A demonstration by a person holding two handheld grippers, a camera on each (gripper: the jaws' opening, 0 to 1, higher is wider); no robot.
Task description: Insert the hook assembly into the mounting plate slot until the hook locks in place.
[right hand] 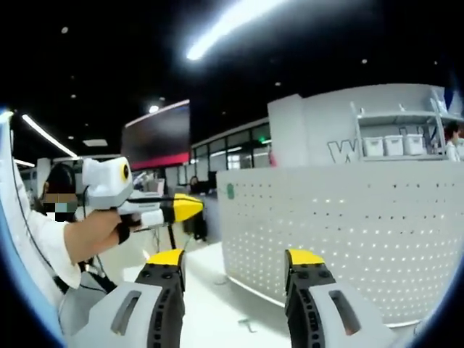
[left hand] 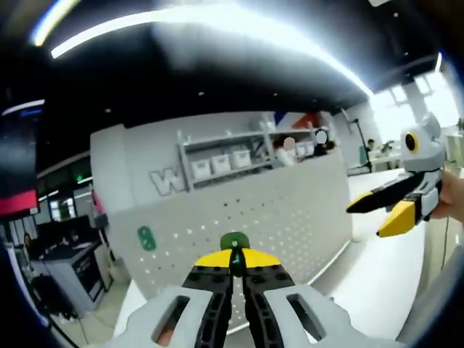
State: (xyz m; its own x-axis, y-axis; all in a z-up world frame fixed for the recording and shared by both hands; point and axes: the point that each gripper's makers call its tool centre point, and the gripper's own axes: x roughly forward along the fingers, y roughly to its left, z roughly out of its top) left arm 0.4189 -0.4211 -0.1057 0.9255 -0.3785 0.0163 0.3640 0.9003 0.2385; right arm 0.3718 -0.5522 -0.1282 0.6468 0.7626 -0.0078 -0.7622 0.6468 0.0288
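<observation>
I have the left gripper (left hand: 233, 274) pinching a small green hook piece (left hand: 235, 243) between its yellow-tipped jaws, which are pressed nearly together on it, and the piece sticks up just past the tips. Ahead of it stands the white perforated mounting panel (left hand: 290, 210), upright at the edge of the white tabletop (left hand: 377, 283), apart from the hook for now. A second small green piece (left hand: 146, 238) sits on the panel's face toward its left end.

My right gripper (right hand: 235, 272) has its jaws spread wide with nothing between them, pointing at the same panel (right hand: 348, 232). From the left gripper view it hangs off to the right, above the tabletop.

I judge this to be the approach step: the hook is in hand but not yet seated. Next I need to bring it squarely to a slot in the panel and push until it catches; the free gripper could steady the panel.

The room is a dim office with ceiling light strips (left hand: 181, 22), a grey shelf unit with white bins (left hand: 221, 161) behind the panel, and a dark wall screen (right hand: 156, 138).
</observation>
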